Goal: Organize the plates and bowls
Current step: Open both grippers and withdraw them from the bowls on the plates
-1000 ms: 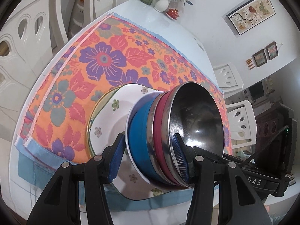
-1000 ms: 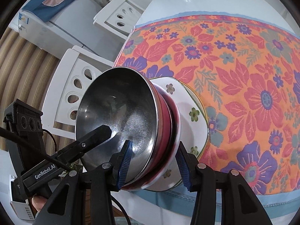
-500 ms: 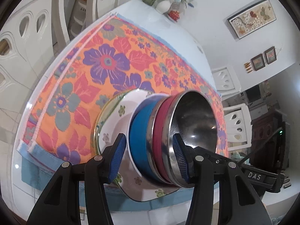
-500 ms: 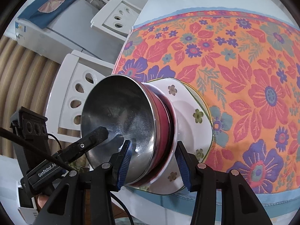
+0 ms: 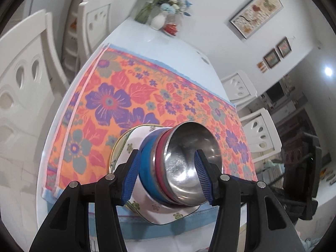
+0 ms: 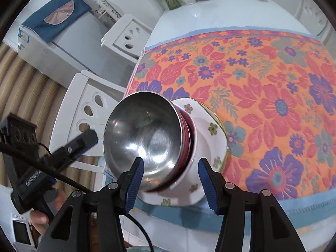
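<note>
White chairs point(image 5: 31, 77) ring the desk point(image 6: 220, 8), and a white vase of flowers point(image 5: 158, 20) with a small red dish point(image 5: 170, 28) beside it stands at the desk's far end. Framed pictures point(image 5: 256, 11) hang on the wall, and in the right wrist view a grey cabinet point(image 6: 63, 42) with a blue cloth on top stands beyond the chairs. An orange floral tablecloth point(image 5: 117, 96) with a blue border covers most of the desk.

The task's things form one stack near the front edge of the tablecloth. A white floral plate point(image 6: 212, 138) lies on top of a green-rimmed plate point(image 5: 117, 145), of which only the edge shows. On the white plate sits a nest of bowls: a blue bowl point(image 5: 148, 168) at the bottom, a red bowl point(image 5: 160, 163) inside it, and a steel bowl point(image 6: 142, 134) on top. The steel bowl holds nothing but reflections.

The left hand-held gripper point(image 5: 167, 175) is spread wide, its blue pads on either side of the bowl nest; whether they touch it cannot be told. The right hand-held gripper point(image 6: 171, 181) is also wide, its pads flanking the near side of the stack, apparently without touching. From the right wrist view, the left hand-held gripper's finger point(image 6: 84, 142) sits off to the left of the steel bowl's rim.
</note>
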